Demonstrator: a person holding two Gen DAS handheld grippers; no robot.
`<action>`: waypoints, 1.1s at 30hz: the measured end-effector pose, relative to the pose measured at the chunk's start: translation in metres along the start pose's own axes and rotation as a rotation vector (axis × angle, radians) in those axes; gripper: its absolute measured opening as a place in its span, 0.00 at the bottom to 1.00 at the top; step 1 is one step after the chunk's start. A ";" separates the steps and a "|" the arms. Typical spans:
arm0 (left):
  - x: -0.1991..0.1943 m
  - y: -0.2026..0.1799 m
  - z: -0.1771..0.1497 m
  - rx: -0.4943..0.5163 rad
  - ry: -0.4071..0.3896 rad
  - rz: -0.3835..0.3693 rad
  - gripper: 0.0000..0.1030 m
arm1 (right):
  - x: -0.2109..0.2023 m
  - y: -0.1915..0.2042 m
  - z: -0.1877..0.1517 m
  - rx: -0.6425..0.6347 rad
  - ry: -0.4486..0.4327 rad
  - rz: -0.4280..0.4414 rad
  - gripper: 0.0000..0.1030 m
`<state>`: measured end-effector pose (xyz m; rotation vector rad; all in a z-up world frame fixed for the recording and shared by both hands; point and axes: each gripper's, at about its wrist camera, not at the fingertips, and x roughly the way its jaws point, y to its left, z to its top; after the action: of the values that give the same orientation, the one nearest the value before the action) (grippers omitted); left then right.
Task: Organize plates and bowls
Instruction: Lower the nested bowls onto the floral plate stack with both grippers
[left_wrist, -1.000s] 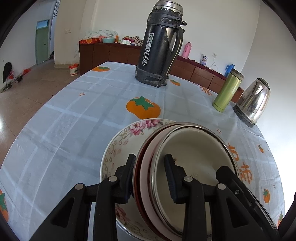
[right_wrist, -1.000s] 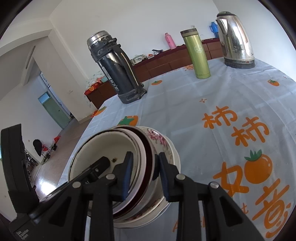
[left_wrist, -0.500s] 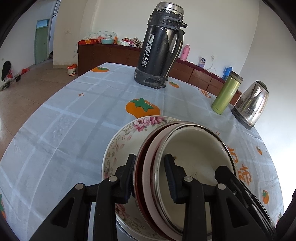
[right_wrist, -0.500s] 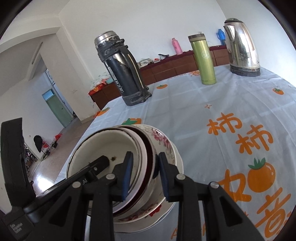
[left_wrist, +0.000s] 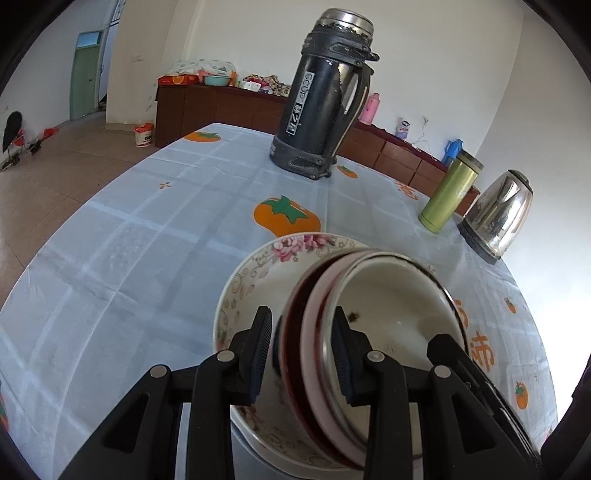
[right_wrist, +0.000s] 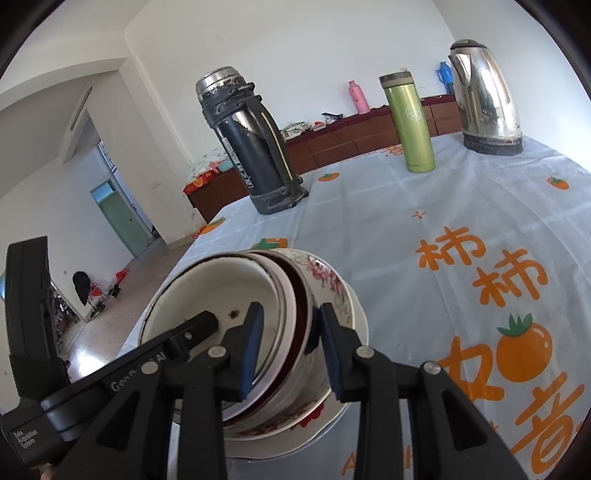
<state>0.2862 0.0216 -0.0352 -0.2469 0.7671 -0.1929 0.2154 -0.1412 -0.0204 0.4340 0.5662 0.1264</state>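
Left gripper (left_wrist: 301, 354) straddles the near rims of the nested bowls (left_wrist: 388, 317), lower centre of frame: right pad is on the inner wall, left pad looks to sit just off the dark red outer wall, so can't tell if it really clamps. Right gripper (right_wrist: 290, 349) straddles the opposite rims at lower centre of its frame; jaws are opening, bowls between them, right pad clear of the rim. Stack: cream-lined bowl with a metal rim innermost, pink one, dark red one, all inside a floral bowl (left_wrist: 258, 280), which sits on a white plate (right_wrist: 354, 373). Mouths face up, tilted; round, glossy ceramic; dark speck on the cream lining. No long axis. The plate rests on the table (left_wrist: 129, 258), which is covered in pale blue cloth with a white grid, orange persimmons and orange characters. Upper frame: scuffed black flask (left_wrist: 325, 99), green tumbler (left_wrist: 448, 194), steel kettle (left_wrist: 498, 218), all upright on the cloth. Behind them are a brown cabinet (left_wrist: 221, 107), white walls, tiled floor and, upper left, a green door (left_wrist: 84, 74).
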 end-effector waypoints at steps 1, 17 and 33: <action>-0.002 0.001 0.001 0.000 -0.007 0.003 0.34 | -0.001 -0.001 0.000 0.012 0.000 0.006 0.34; 0.000 -0.006 -0.002 0.055 -0.033 0.075 0.36 | -0.018 0.008 -0.001 -0.017 -0.077 0.007 0.36; -0.013 -0.007 -0.004 0.057 -0.045 0.065 0.63 | -0.032 0.012 -0.009 -0.033 -0.099 -0.001 0.41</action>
<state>0.2736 0.0173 -0.0277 -0.1717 0.7226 -0.1468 0.1840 -0.1347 -0.0062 0.4060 0.4661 0.1126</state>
